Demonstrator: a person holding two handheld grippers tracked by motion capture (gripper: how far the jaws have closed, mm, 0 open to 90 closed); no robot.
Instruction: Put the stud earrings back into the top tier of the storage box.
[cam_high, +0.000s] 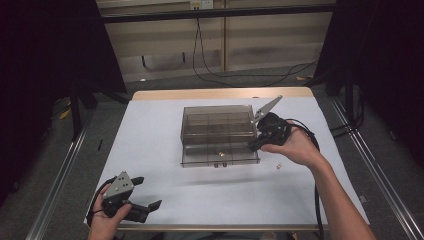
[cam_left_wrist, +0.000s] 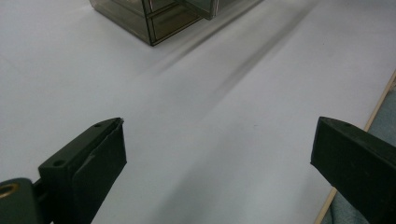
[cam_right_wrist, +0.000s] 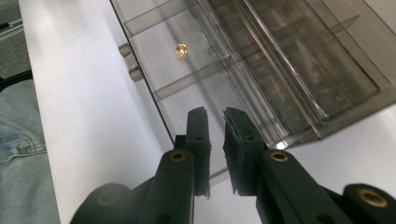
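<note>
- Right hand-held gripper (cam_high: 256, 142) at the right end of the clear box (cam_high: 218, 134), jaws almost shut with a thin gap, nothing between them.
- Seen up close in the right gripper view (cam_right_wrist: 215, 123): tips just over the near wall of the pulled-out drawer (cam_right_wrist: 187, 70).
- Left hand-held gripper (cam_high: 145, 192) low at the front left corner of the desk (cam_high: 165, 125), well away from the box.
- Jaws wide open (cam_left_wrist: 217, 149), holding nothing, only bare white desk (cam_left_wrist: 210, 93) between them.
- Clear box in the middle of the desk, smoky brown, split into little rooms, a corner of it at the top of the left gripper view (cam_left_wrist: 154, 18).
- Drawer slid out toward the person, two small knobs (cam_right_wrist: 130, 60) on its front.
- One small gold bit (cam_right_wrist: 181, 50) lying inside the drawer, also seen from above (cam_high: 218, 154).
- Another small gold bit (cam_high: 279, 165) on the desk, just outside the box, near the right hand (cam_high: 295, 147).
- Left hand (cam_high: 107, 215) at the desk's front edge.
</note>
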